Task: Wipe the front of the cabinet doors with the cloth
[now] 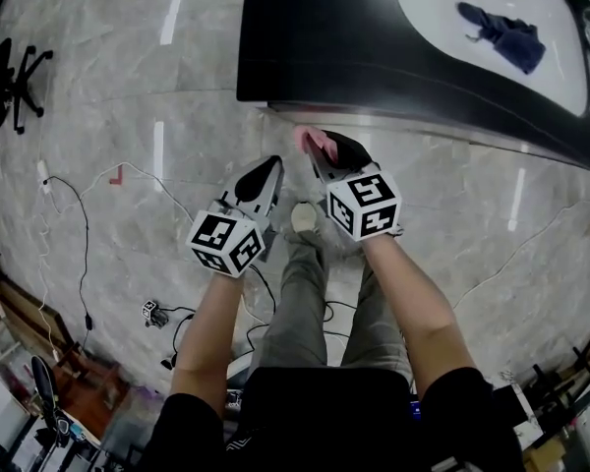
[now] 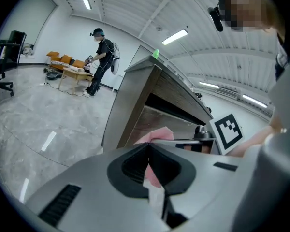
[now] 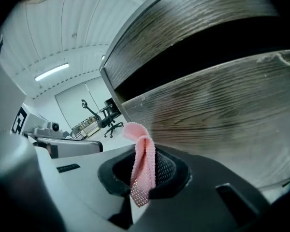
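The cabinet (image 1: pixel 324 37) is a dark counter unit at the top of the head view. Its wood-grain door front (image 3: pixel 222 124) fills the right gripper view, close ahead. My right gripper (image 1: pixel 322 155) is shut on a pink cloth (image 3: pixel 142 163), which sticks up folded between the jaws and stands a little short of the door. In the head view the pink cloth (image 1: pixel 315 142) shows just below the cabinet's lower edge. My left gripper (image 1: pixel 267 173) hangs beside the right one, shut and holding nothing. From the left gripper (image 2: pixel 150 170) the pink cloth (image 2: pixel 157 134) and cabinet side (image 2: pixel 135 105) lie beyond.
A dark blue cloth (image 1: pixel 506 35) lies on the white counter top. An office chair (image 1: pixel 10 77) stands at the far left, with cables (image 1: pixel 79 224) trailing over the marble floor. Another person (image 2: pixel 100 62) stands at a table far off. My legs (image 1: pixel 305 303) are below the grippers.
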Motion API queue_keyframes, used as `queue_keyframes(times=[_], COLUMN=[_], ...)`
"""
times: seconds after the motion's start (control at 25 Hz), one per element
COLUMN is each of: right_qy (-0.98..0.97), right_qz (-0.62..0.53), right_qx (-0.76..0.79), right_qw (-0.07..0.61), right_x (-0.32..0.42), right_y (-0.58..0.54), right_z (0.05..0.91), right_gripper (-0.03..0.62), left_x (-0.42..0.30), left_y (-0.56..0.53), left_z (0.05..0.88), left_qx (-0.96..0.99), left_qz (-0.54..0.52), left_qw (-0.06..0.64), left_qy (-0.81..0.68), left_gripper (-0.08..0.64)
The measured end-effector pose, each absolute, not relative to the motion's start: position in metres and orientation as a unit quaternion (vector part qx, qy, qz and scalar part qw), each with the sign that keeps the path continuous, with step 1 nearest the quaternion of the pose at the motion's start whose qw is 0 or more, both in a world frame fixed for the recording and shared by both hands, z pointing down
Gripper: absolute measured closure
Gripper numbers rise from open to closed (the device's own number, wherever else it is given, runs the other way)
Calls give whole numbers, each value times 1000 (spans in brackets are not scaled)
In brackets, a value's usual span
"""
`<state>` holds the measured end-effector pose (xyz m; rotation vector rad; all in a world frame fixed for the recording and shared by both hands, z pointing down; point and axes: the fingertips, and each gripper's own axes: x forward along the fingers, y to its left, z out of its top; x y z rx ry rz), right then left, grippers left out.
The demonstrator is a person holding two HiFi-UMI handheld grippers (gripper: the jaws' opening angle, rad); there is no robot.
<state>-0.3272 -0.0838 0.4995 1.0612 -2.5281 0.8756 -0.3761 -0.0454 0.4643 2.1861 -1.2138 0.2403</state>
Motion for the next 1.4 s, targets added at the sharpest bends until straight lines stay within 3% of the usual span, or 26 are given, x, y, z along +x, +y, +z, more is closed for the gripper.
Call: queue_keyframes(times=[0.44,0.88,1.4], right_qy=[-867,-850,-824], right_qz=[297,294,293], right_qx=[375,415,464], right_qw=[137,141,140], right_x=[-324,-223,-99], right_y=[-98,-99,-101], right_z=[504,507,512], right_gripper=[549,549,549], left_x=[-370,-287,-171], left_y=[-49,-50,-53], left_z=[462,467,472], left_qx=[838,846,871], left_qz=[97,92,114], left_qw=[302,347,332], left_qy=[-444,-395,-344], left_gripper=[552,552,552])
